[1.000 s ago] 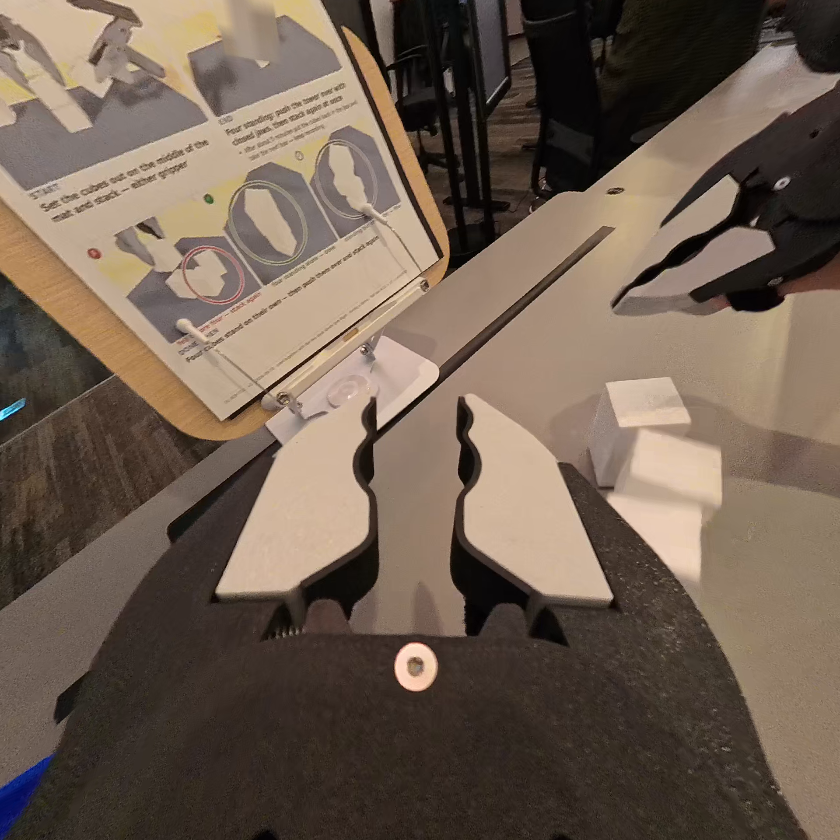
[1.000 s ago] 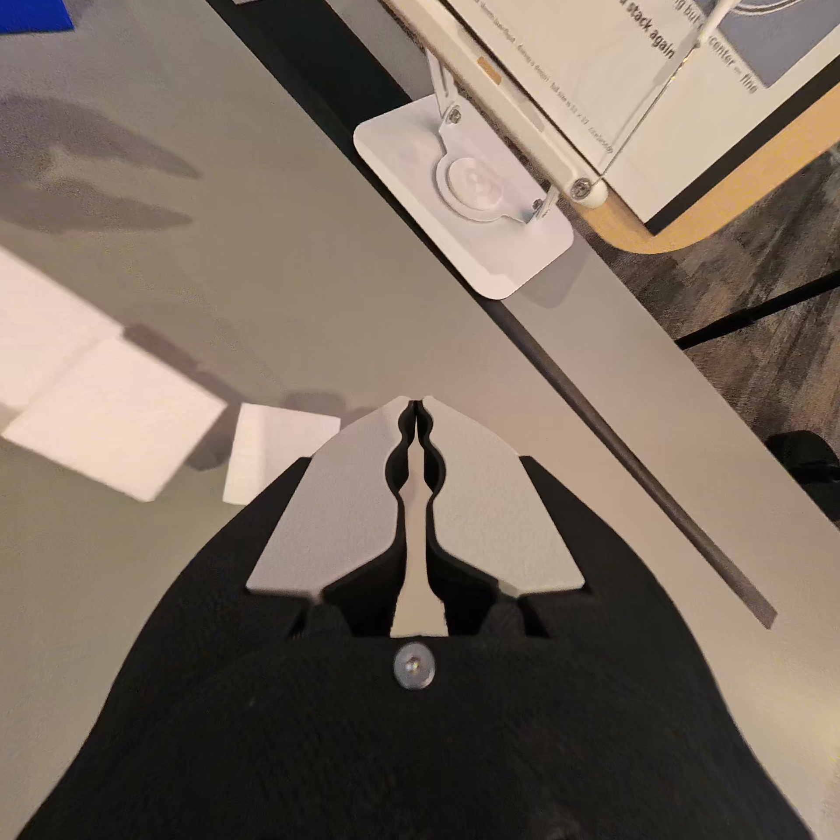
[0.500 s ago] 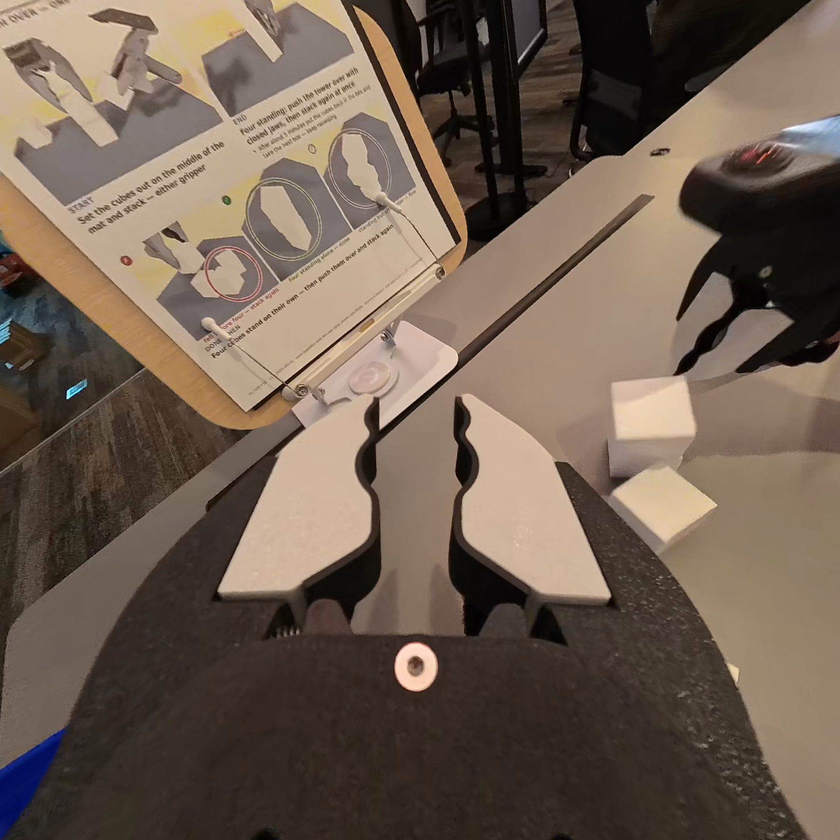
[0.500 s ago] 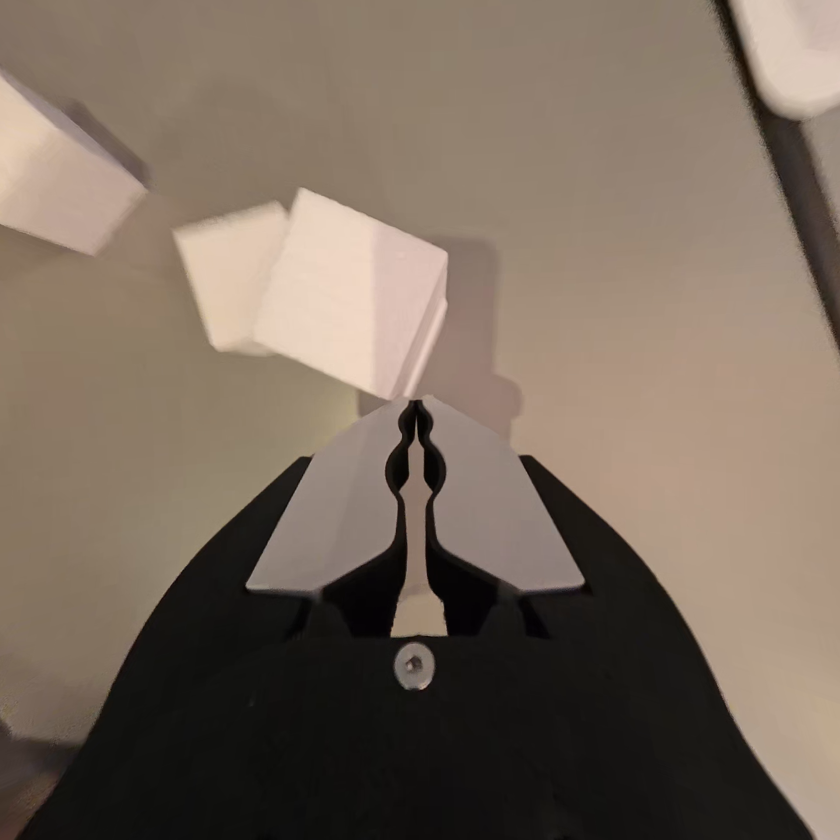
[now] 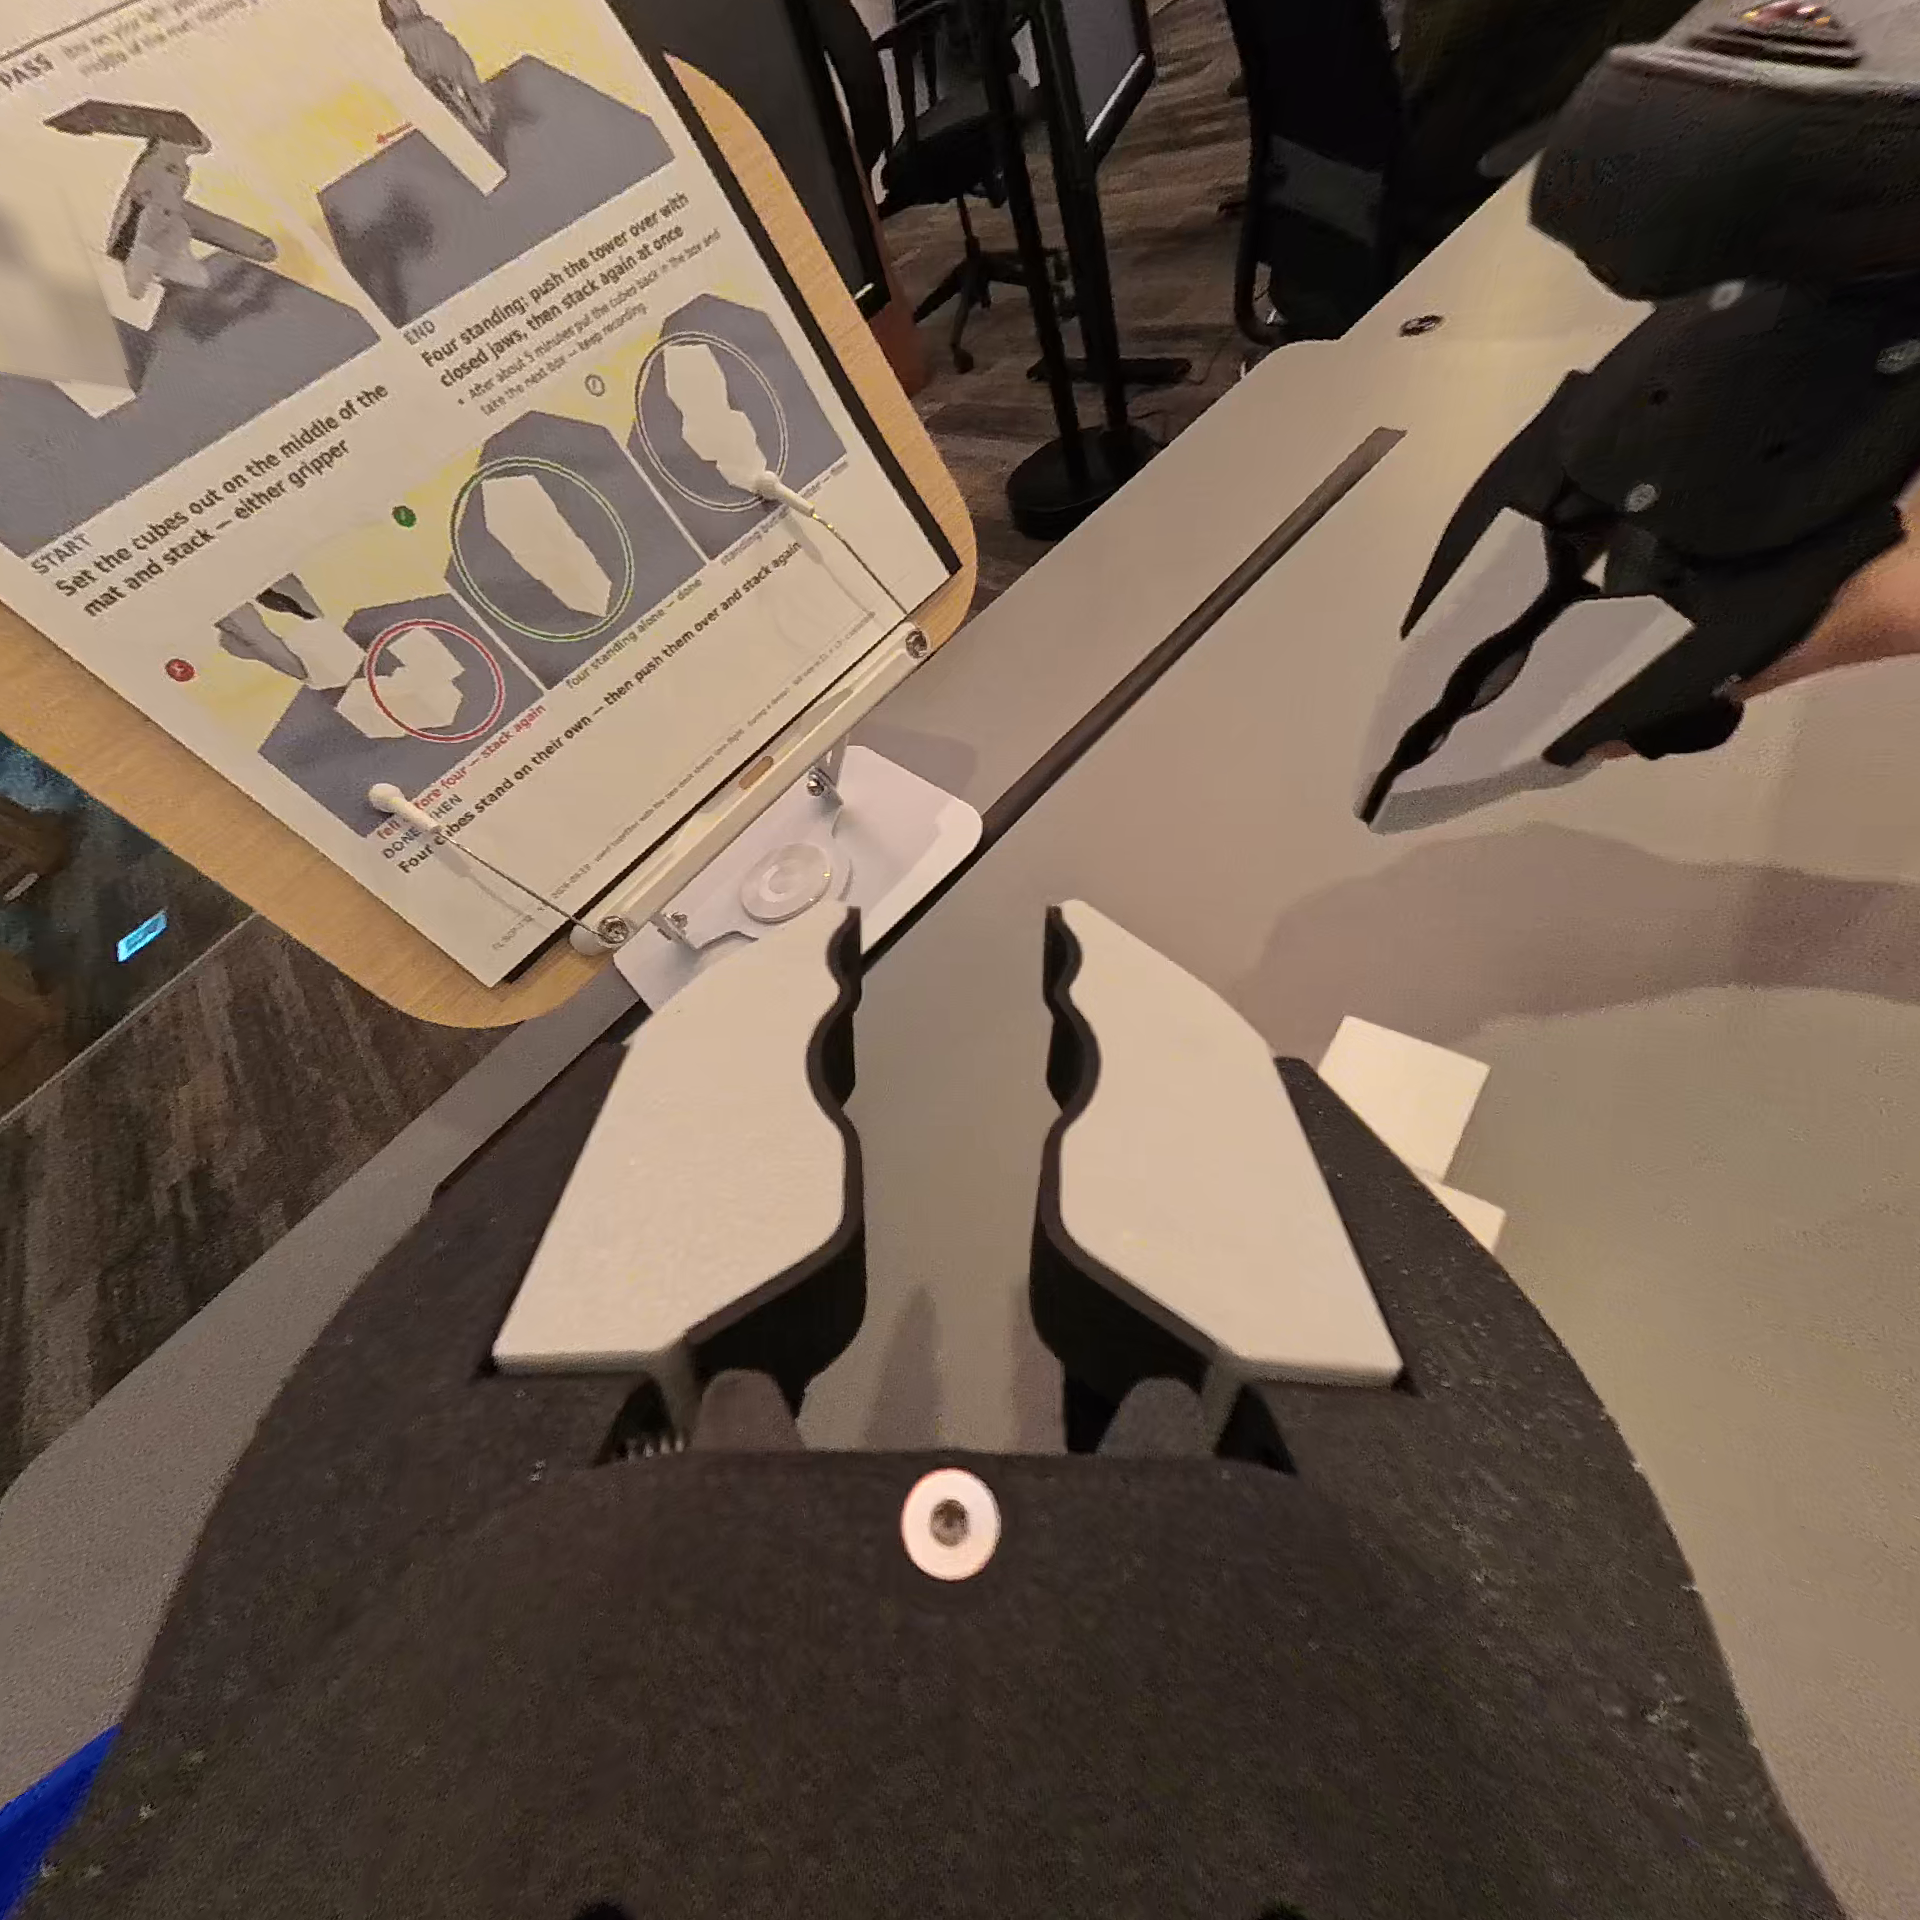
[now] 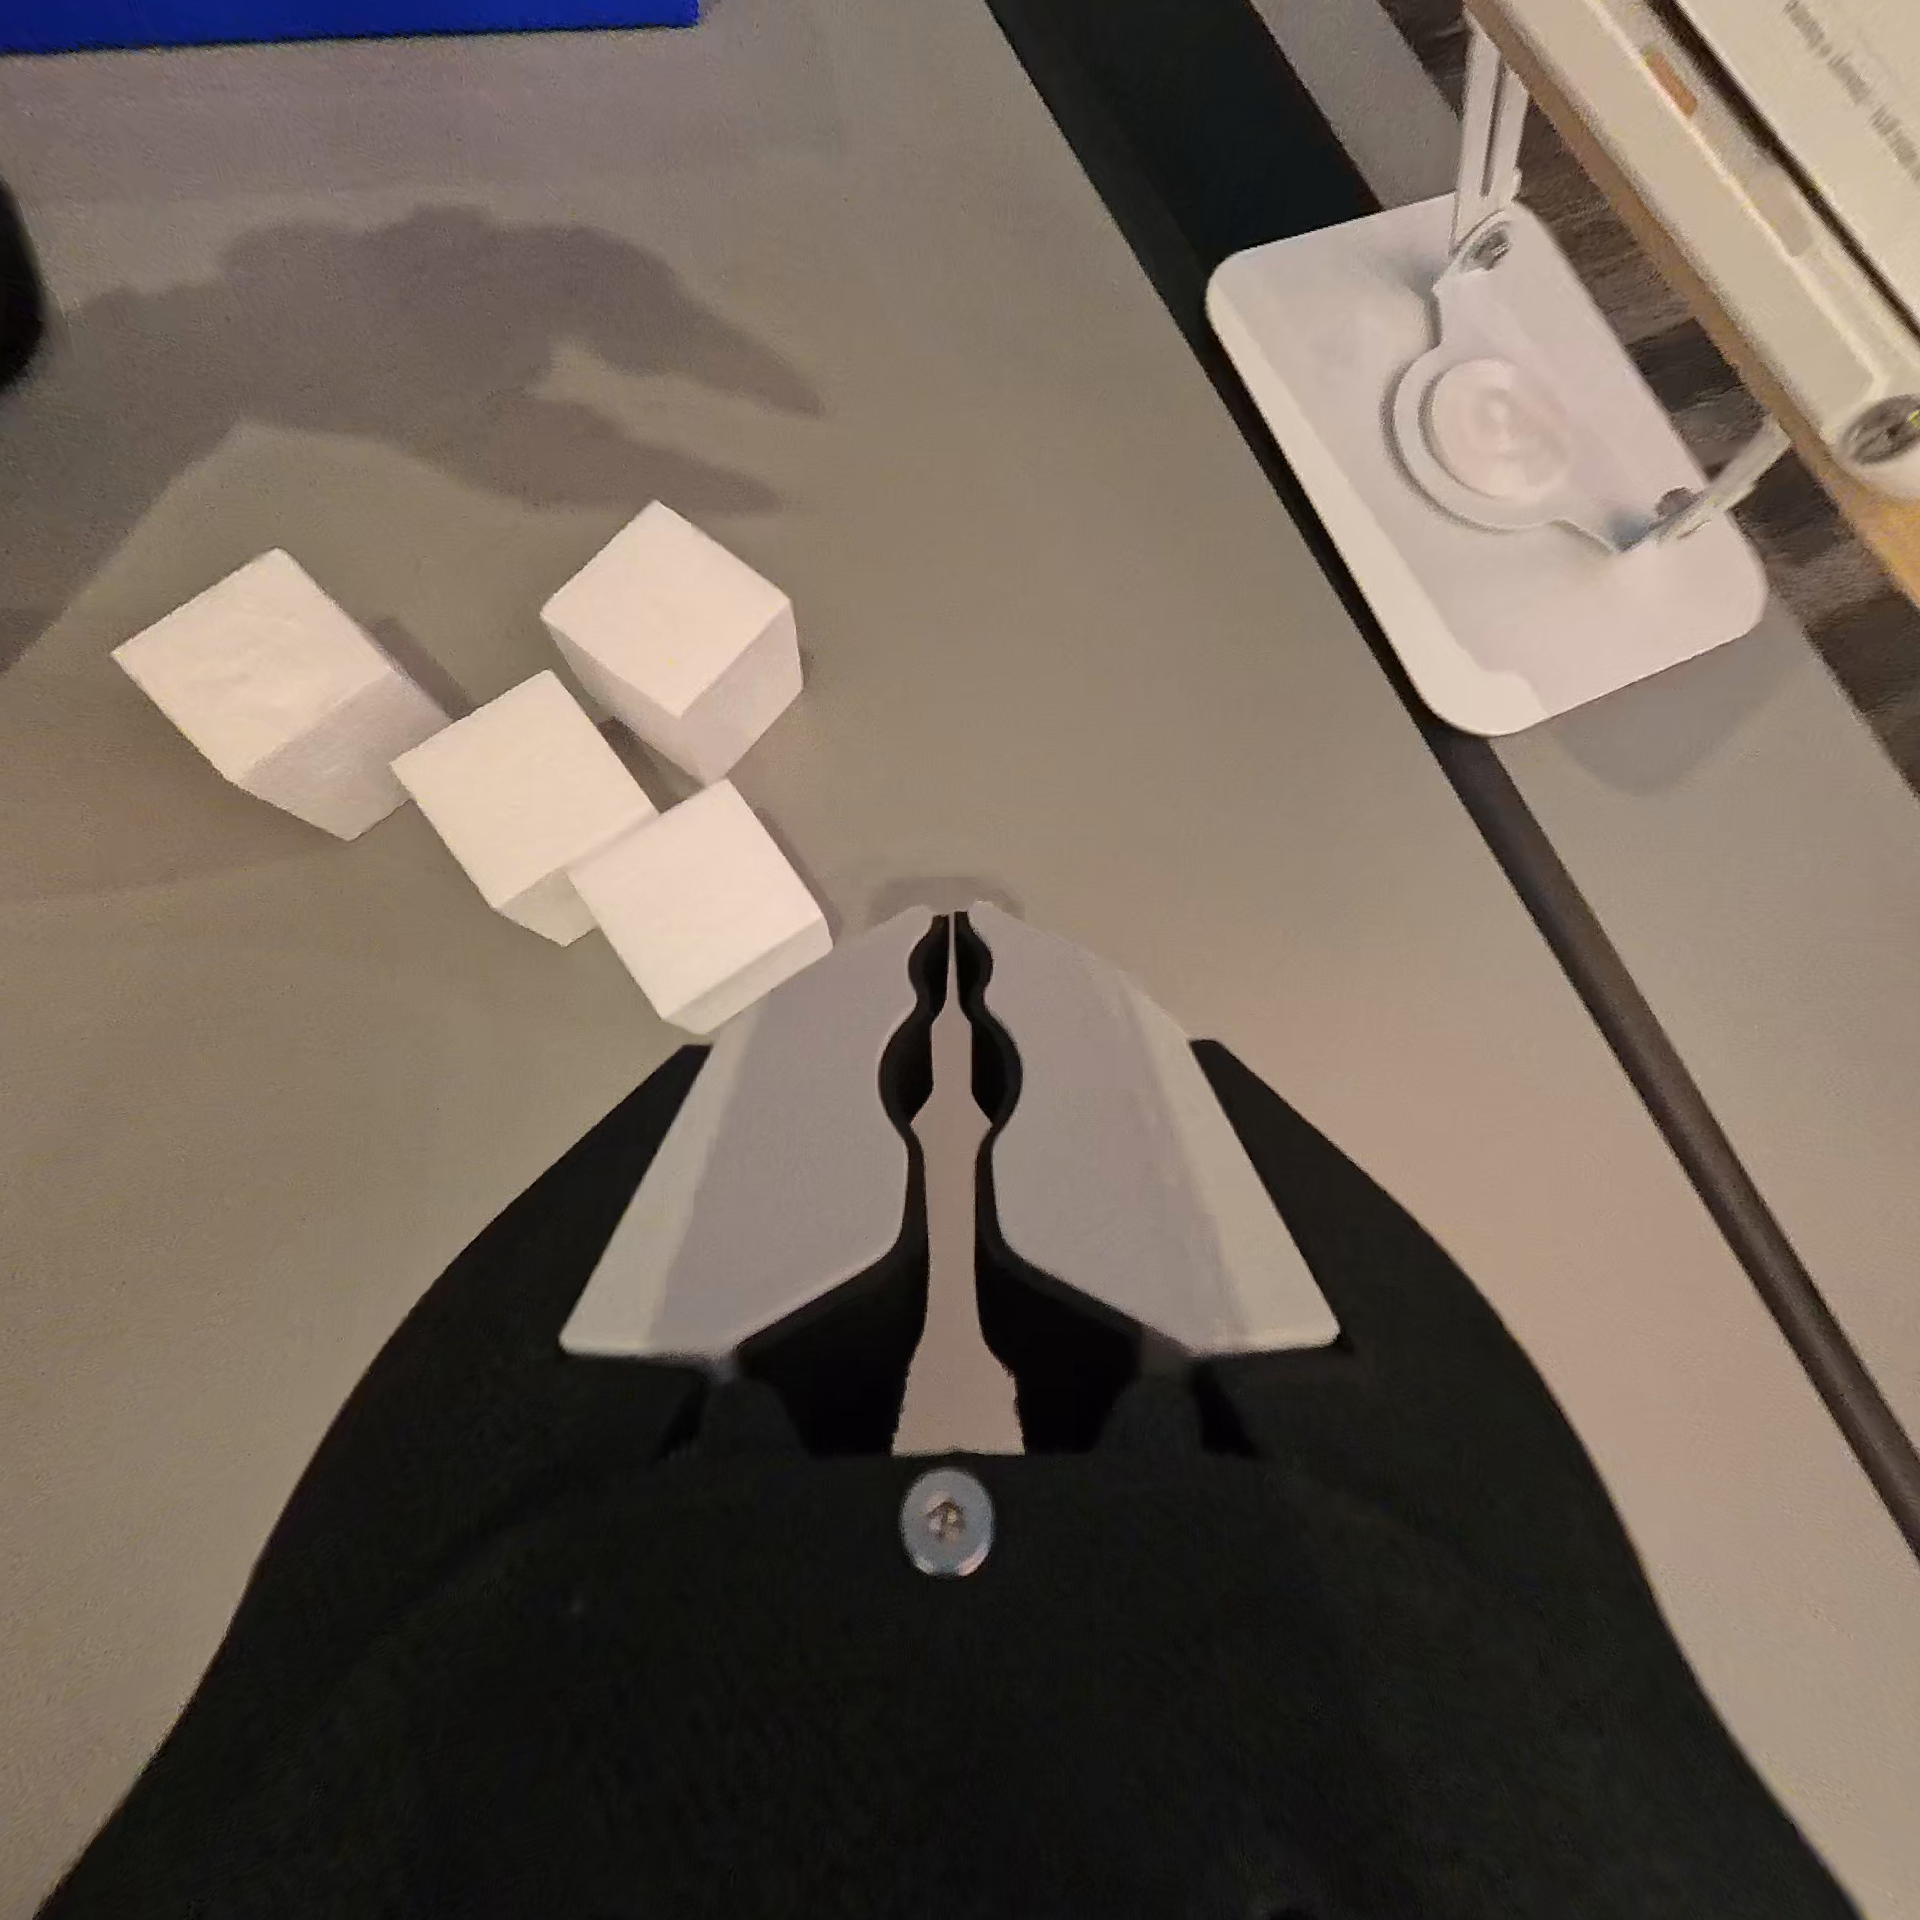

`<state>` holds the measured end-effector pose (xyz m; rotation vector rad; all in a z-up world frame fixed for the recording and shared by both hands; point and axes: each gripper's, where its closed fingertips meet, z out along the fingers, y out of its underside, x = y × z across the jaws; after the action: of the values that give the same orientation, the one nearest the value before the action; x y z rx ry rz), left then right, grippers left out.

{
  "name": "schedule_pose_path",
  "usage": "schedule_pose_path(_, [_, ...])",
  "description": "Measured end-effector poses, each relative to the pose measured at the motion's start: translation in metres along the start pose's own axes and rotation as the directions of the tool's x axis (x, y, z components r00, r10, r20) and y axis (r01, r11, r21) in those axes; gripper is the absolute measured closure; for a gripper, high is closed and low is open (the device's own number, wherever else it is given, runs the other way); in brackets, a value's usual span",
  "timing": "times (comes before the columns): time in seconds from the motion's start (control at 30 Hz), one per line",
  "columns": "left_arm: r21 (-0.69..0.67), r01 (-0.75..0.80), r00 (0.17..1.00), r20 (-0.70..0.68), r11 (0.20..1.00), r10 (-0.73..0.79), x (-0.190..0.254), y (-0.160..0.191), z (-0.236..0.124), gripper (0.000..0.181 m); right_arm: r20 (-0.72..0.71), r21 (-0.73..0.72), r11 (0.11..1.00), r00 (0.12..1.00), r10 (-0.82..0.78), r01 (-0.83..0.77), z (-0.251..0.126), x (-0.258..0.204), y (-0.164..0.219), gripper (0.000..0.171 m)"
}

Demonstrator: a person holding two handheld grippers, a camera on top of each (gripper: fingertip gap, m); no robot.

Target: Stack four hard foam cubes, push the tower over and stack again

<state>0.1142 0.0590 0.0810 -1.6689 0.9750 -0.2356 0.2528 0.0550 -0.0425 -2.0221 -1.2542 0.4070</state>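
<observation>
Several white foam cubes lie loose in a cluster on the grey table (image 6: pixel 1039 520), none stacked. The nearest cube (image 6: pixel 701 914) sits just left of my right gripper (image 6: pixel 951 920), which is shut and empty. Another cube (image 6: pixel 520 795) touches it, and two more (image 6: pixel 670 639) (image 6: pixel 275 691) lie farther off. My left gripper (image 5: pixel 951 925) is open and empty, held above the table. One cube (image 5: pixel 1397 1091) peeks out past its right finger, partly hidden. The right gripper also shows in the left wrist view (image 5: pixel 1382 805), hovering above the table.
An instruction board (image 5: pixel 416 468) stands on a white base (image 5: pixel 883 842) at the table's edge, also seen in the right wrist view (image 6: pixel 1475 499). A dark slot (image 5: pixel 1195 623) runs along the table. A blue object (image 6: pixel 343 21) lies at the far edge. Office chairs stand beyond the table. Some 20 cm of space lies between my two pairs of fingers.
The cubes were tumbling and blurred and now lie still in a cluster. My right gripper, still shut, has pulled back from them. My left gripper has barely moved.
</observation>
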Motion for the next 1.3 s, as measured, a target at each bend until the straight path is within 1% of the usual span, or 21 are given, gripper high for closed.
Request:
schedule_pose_path(0.07, [-0.002, 0.002, 1.0, -0.016, 1.0, -0.002, 0.005, 0.003, -0.007, 0.142, 0.053, 0.03, 1.0, 0.999, 0.005, -0.006, -0.004, 0.001, 0.006, 0.169])
schedule_pose_path(0.17, [-0.004, 0.005, 0.999, -0.04, 1.0, -0.005, 0.013, 0.013, -0.013, 0.131, 0.144, 0.056, 0.998, 0.989, -0.035, 0.027, -0.008, -0.003, 0.018, 0.157])
schedule_pose_path(0.3, [0.064, -0.016, 0.989, -0.149, 0.998, 0.026, 0.039, 0.034, 0.0, 0.116, 0.2, 0.076, 0.996, 0.977, -0.071, 0.057, -0.009, -0.004, 0.03, 0.143])
schedule_pose_path(0.4, [0.043, 0.078, 0.984, -0.164, 0.996, -0.07, 0.043, 0.056, 0.004, 0.112, 0.235, 0.118, 0.991, 0.968, -0.083, 0.056, -0.01, -0.009, 0.027, 0.137])
schedule_pose_path(0.47, [0.024, 0.113, 0.982, -0.155, 0.993, -0.108, 0.049, 0.069, -0.001, 0.112, 0.262, 0.143, 0.988, 0.961, -0.089, 0.053, -0.009, -0.013, 0.025, 0.132])
schedule_pose_path(0.53, [0.001, 0.095, 0.985, -0.142, 0.996, -0.094, 0.059, 0.085, -0.007, 0.113, 0.285, 0.137, 0.989, 0.954, -0.094, 0.057, -0.005, -0.017, 0.027, 0.13])
schedule_pose_path(0.6, [-0.085, 0.077, 0.988, -0.125, 0.993, -0.087, 0.069, 0.112, -0.012, 0.111, 0.287, 0.125, 0.99, 0.952, -0.104, 0.071, -0.001, -0.018, 0.029, 0.125])
schedule_pose_path(0.67, [-0.154, 0.041, 0.988, -0.142, 0.987, -0.063, 0.087, 0.137, -0.02, 0.107, 0.292, 0.114, 0.99, 0.949, -0.118, 0.088, 0.003, -0.02, 0.032, 0.124])
schedule_pose_path(0.77, [-0.119, 0.058, 0.974, -0.211, 0.991, -0.083, 0.12, 0.153, -0.033, 0.107, 0.326, 0.142, 0.985, 0.936, -0.136, 0.094, 0.008, -0.028, 0.029, 0.12])
schedule_pose_path(0.83, [-0.127, 0.063, 0.966, -0.243, 0.99, -0.093, 0.135, 0.165, -0.035, 0.104, 0.35, 0.175, 0.98, 0.924, -0.156, 0.099, 0.013, -0.034, 0.027, 0.112])
schedule_pose_path(0.9, [-0.169, 0.036, 0.969, -0.235, 0.985, -0.076, 0.138, 0.18, -0.031, 0.103, 0.389, 0.203, 0.973, 0.902, -0.186, 0.113, 0.017, -0.044, 0.027, 0.103])
schedule_pose_path(0.93, [-0.188, 0.03, 0.97, -0.232, 0.982, -0.074, 0.138, 0.185, -0.029, 0.103, 0.412, 0.21, 0.97, 0.889, -0.202, 0.123, 0.02, -0.051, 0.029, 0.095])
schedule_pose_path(0.97, [-0.199, 0.031, 0.97, -0.23, 0.98, -0.077, 0.138, 0.188, -0.025, 0.104, 0.433, 0.212, 0.968, 0.875, -0.214, 0.132, 0.024, -0.058, 0.031, 0.084])
schedule_pose_path(1.0, [-0.204, 0.036, 0.969, -0.234, 0.978, -0.084, 0.137, 0.19, -0.022, 0.105, 0.45, 0.207, 0.968, 0.864, -0.225, 0.144, 0.028, -0.063, 0.034, 0.082])
schedule_pose_path(1.07, [-0.221, 0.064, 0.966, -0.232, 0.973, -0.116, 0.135, 0.194, -0.015, 0.111, 0.437, 0.185, 0.968, 0.867, -0.237, 0.171, 0.041, -0.067, 0.039, 0.082])
schedule_pose_path(1.13, [-0.231, 0.089, 0.955, -0.256, 0.969, -0.148, 0.137, 0.197, -0.01, 0.113, 0.404, 0.168, 0.963, 0.877, -0.261, 0.21, 0.054, -0.067, 0.042, 0.082])
schedule_pose_path(1.2, [-0.228, 0.089, 0.953, -0.262, 0.97, -0.149, 0.139, 0.198, -0.008, 0.12, 0.401, 0.161, 0.96, 0.873, -0.276, 0.23, 0.063, -0.071, 0.044, 0.082])
schedule_pose_path(1.3, [-0.218, 0.074, 0.959, -0.25, 0.973, -0.129, 0.138, 0.198, -0.007, 0.121, 0.389, 0.179, 0.955, 0.875, -0.289, 0.236, 0.07, -0.072, 0.042, 0.09])
